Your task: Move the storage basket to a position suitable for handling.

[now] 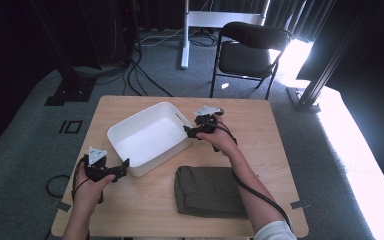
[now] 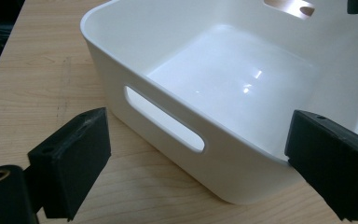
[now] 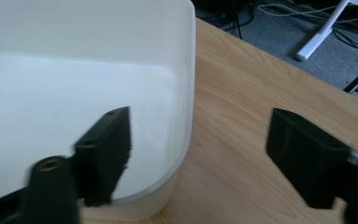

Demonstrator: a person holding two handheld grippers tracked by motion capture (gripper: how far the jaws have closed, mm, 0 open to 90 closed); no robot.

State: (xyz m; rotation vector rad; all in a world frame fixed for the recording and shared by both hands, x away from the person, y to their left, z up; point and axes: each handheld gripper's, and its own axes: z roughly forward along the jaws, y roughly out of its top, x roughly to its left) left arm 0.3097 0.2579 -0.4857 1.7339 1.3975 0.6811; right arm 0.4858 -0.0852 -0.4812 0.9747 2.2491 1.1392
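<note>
— Folded olive cloth (image 1: 209,191) lies nearest, at six o'clock. And the white bin (image 1: 149,138)?
— Mid-table. Left gripper (image 1: 125,166) at its seven o'clock, right gripper (image 1: 187,131) at two o'clock, both spread wide, straddling its rim.

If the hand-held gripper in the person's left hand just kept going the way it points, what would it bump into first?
Most likely the white plastic bin: the left hand-held gripper points at its near wall with the handle slot, open jaws straddling that end. How close it already is, the pictures leave unclear.
</note>
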